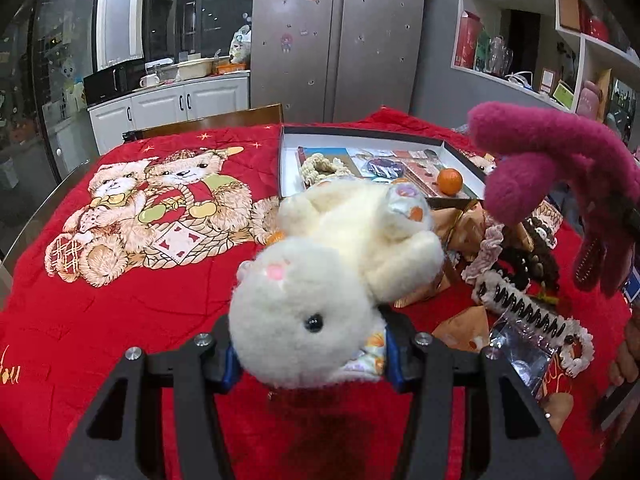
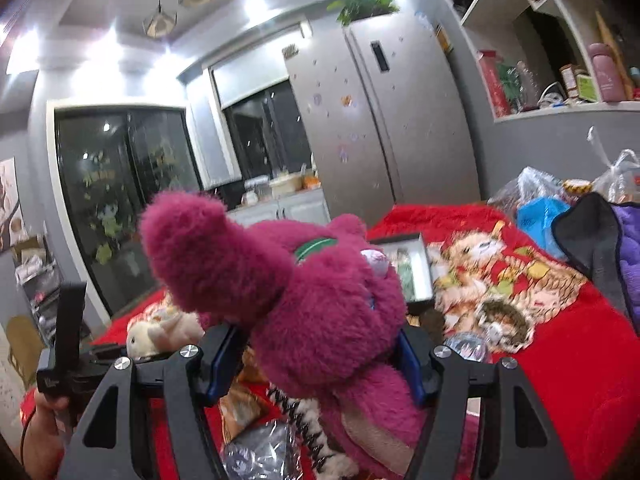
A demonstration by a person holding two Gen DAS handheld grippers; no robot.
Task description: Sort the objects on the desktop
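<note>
My left gripper [image 1: 310, 356] is shut on a white plush rabbit [image 1: 340, 264], its blue pads pressed into the head, and holds it above the red blanket [image 1: 120, 320]. My right gripper [image 2: 316, 364] is shut on a magenta plush bear [image 2: 304, 292], lifted off the table. That bear [image 1: 552, 168] also hangs at the upper right of the left wrist view. The rabbit [image 2: 160, 334] and the left gripper's black frame show at the lower left of the right wrist view. An open shallow box [image 1: 288, 160] lies behind, with an orange [image 1: 449, 181] and cards inside.
Hair clips, scrunchies [image 1: 516, 280], gold wrappers and a clear bag [image 1: 520, 348] clutter the right of the blanket. Plastic bags [image 2: 540, 208] and a purple cloth [image 2: 628, 248] lie at the far right. A fridge [image 1: 340, 40] and shelves stand behind.
</note>
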